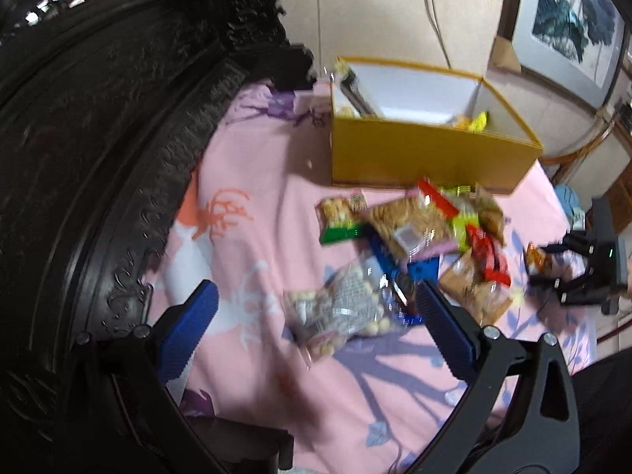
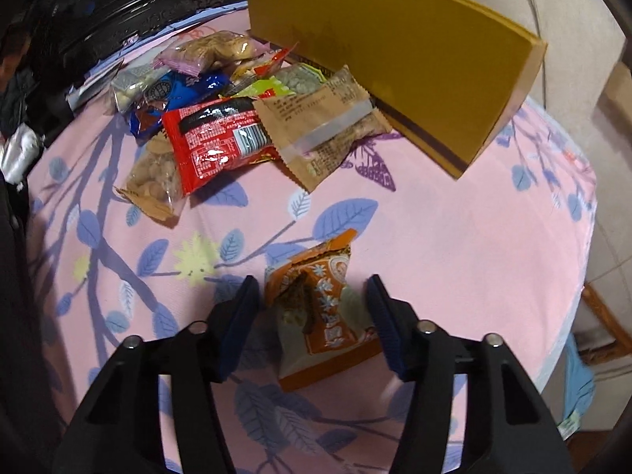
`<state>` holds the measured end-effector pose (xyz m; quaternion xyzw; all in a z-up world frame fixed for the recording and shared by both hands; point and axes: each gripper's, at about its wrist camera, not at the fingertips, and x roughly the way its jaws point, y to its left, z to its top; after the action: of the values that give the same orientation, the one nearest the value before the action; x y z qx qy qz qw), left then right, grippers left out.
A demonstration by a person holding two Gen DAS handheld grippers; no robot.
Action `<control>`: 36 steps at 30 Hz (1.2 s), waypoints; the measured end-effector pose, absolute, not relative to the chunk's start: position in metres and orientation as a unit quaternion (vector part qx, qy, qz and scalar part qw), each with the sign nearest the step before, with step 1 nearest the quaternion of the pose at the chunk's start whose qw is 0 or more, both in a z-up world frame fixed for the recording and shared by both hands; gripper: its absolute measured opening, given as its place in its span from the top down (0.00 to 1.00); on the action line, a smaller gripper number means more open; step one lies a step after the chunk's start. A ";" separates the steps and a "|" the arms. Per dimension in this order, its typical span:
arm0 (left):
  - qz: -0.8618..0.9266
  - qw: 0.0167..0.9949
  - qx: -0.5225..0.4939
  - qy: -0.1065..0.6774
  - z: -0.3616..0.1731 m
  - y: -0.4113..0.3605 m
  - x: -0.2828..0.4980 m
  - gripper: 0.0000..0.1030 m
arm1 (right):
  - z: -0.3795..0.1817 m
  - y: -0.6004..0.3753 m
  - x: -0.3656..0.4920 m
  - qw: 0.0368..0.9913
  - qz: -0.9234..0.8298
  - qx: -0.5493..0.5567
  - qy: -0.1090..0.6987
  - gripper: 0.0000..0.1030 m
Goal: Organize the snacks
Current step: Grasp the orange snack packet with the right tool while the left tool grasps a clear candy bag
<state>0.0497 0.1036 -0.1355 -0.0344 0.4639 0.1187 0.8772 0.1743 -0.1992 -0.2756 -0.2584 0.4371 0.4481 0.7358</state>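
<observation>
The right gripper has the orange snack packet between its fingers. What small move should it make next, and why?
Probably close the right gripper a little more. The orange packet lies between its fingers on the pink cloth, yet gaps show on both sides, so nothing is gripped. The yellow box waits beyond.

A pink floral cloth (image 1: 252, 181) covers the surface, printed with blue leaves, purple branches and an orange flower. Along the cloth's left edge runs dark carved wooden furniture (image 1: 102, 126). Beyond the cloth's far edge stands a cream wall (image 1: 379, 12) with 1 cable (image 1: 432, 12) hanging down it. Right of the cable hangs a framed blue-green picture (image 1: 568, 27).
</observation>
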 end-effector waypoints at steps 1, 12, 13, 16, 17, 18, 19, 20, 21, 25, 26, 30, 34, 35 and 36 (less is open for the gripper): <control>0.113 0.875 -0.029 0.470 -0.141 0.102 0.049 0.02 | -0.275 -0.199 0.174 0.736 0.446 -0.258 0.439 0.52; 0.000 0.847 0.084 0.524 -0.209 0.071 0.073 0.02 | -0.273 -0.191 0.161 0.750 0.418 -0.223 0.461 0.62; -0.010 0.842 0.110 0.528 -0.216 0.069 0.076 0.02 | -0.273 -0.192 0.161 0.752 0.416 -0.220 0.461 0.62; -0.051 0.835 0.108 0.537 -0.223 0.067 0.082 0.02 | -0.272 -0.194 0.161 0.756 0.412 -0.208 0.463 0.62; -0.059 0.835 0.113 0.535 -0.223 0.065 0.083 0.02 | -0.272 -0.194 0.161 0.757 0.412 -0.205 0.464 0.62; -0.059 0.832 0.123 0.538 -0.225 0.063 0.085 0.02 | -0.272 -0.195 0.161 0.759 0.410 -0.202 0.464 0.62; -0.059 0.824 0.133 0.548 -0.229 0.061 0.088 0.02 | -0.272 -0.195 0.161 0.760 0.409 -0.200 0.464 0.62; -0.059 0.815 0.135 0.560 -0.233 0.060 0.091 0.02 | -0.272 -0.195 0.161 0.761 0.408 -0.198 0.465 0.62; -0.058 0.809 0.134 0.570 -0.237 0.061 0.095 0.02 | -0.273 -0.195 0.160 0.762 0.407 -0.196 0.465 0.62; -0.043 0.787 0.095 0.608 -0.250 0.071 0.111 0.02 | -0.273 -0.197 0.160 0.763 0.407 -0.188 0.465 0.62; -0.039 0.785 0.084 0.612 -0.252 0.074 0.114 0.02 | -0.273 -0.198 0.159 0.764 0.407 -0.186 0.465 0.62; -0.027 0.782 0.054 0.620 -0.258 0.085 0.123 0.02 | -0.273 -0.200 0.160 0.766 0.407 -0.177 0.465 0.62; -0.027 0.784 0.056 0.618 -0.260 0.084 0.123 0.07 | -0.273 -0.200 0.160 0.767 0.407 -0.174 0.464 0.62; -0.029 0.785 0.061 0.615 -0.260 0.081 0.121 0.10 | -0.273 -0.201 0.160 0.768 0.407 -0.172 0.464 0.61; -0.032 0.788 0.071 0.611 -0.258 0.078 0.119 0.14 | -0.273 -0.201 0.159 0.769 0.406 -0.170 0.464 0.61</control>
<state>0.1185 0.0776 -0.2580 0.0710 0.6112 -0.0320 0.7876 0.1594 -0.2008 -0.2732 -0.1705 0.4638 0.4061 0.7687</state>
